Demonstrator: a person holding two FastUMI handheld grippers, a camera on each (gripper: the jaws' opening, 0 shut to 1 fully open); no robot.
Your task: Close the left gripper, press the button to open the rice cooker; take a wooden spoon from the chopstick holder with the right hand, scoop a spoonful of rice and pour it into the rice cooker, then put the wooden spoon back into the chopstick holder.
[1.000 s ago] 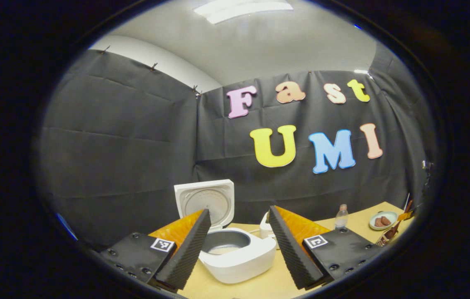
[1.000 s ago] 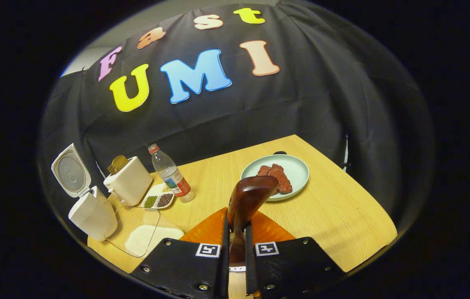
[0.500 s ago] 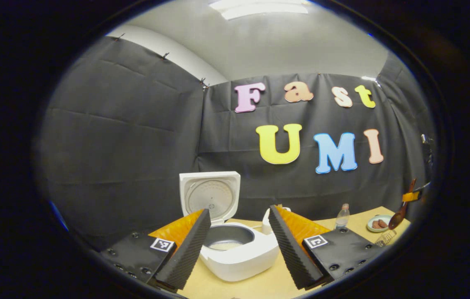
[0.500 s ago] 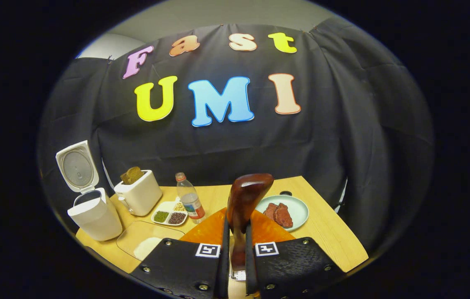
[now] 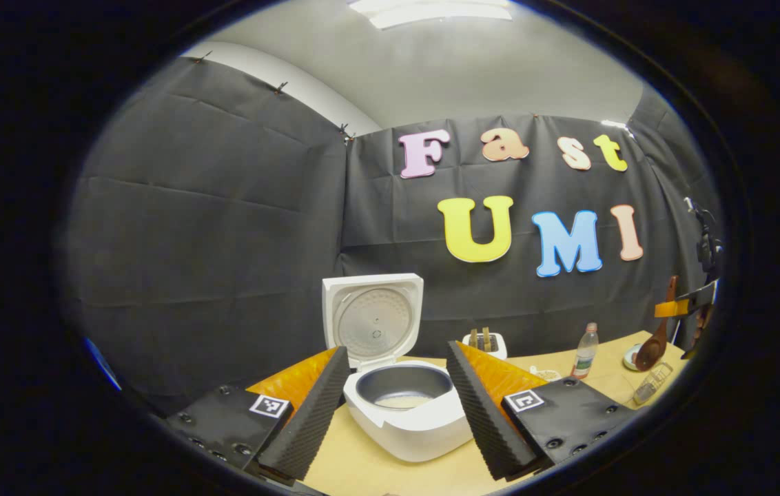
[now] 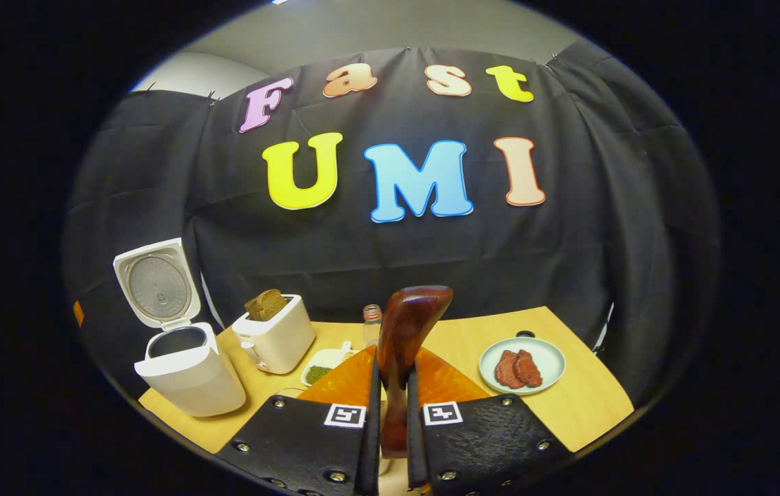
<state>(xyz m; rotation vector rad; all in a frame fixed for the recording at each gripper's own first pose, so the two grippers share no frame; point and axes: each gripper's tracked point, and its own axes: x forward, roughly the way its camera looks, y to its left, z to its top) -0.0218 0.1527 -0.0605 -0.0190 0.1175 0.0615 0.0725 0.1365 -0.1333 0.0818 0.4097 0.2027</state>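
Left gripper view looks across the bench (image 5: 362,468) at the rice cooker (image 5: 407,413), which stands just ahead of the left gripper (image 5: 397,406) with its lid (image 5: 373,320) swung up and back. The grey inner pot is exposed, and a pale layer lies at its bottom. The left gripper's jaws stand wide apart with nothing between them, framing the cooker's body. Farther back sit a toaster (image 5: 486,343) and a water bottle (image 5: 584,351). At the far right edge the right gripper (image 5: 690,303) hangs above the bench with the wooden spoon (image 5: 655,341) pointing down from it, bowl lowest, over a wire holder (image 5: 652,393) that is too small to make out well.

Right gripper view shows the right gripper (image 6: 393,406) with its jaws clamped together on the handle of the wooden spoon (image 6: 407,337); the dark glossy bowl rises upright above the fingers. On the bench (image 6: 590,406) beyond, the rice cooker (image 6: 187,372) stands at the left with its lid (image 6: 156,282) open, the toaster (image 6: 276,337) with bread in its slot beside it, then a small divided dish (image 6: 321,365) holding green grains and the bottle (image 6: 371,320) partly hidden behind the spoon. A pale plate (image 6: 521,365) with two reddish pieces of meat lies to the right.
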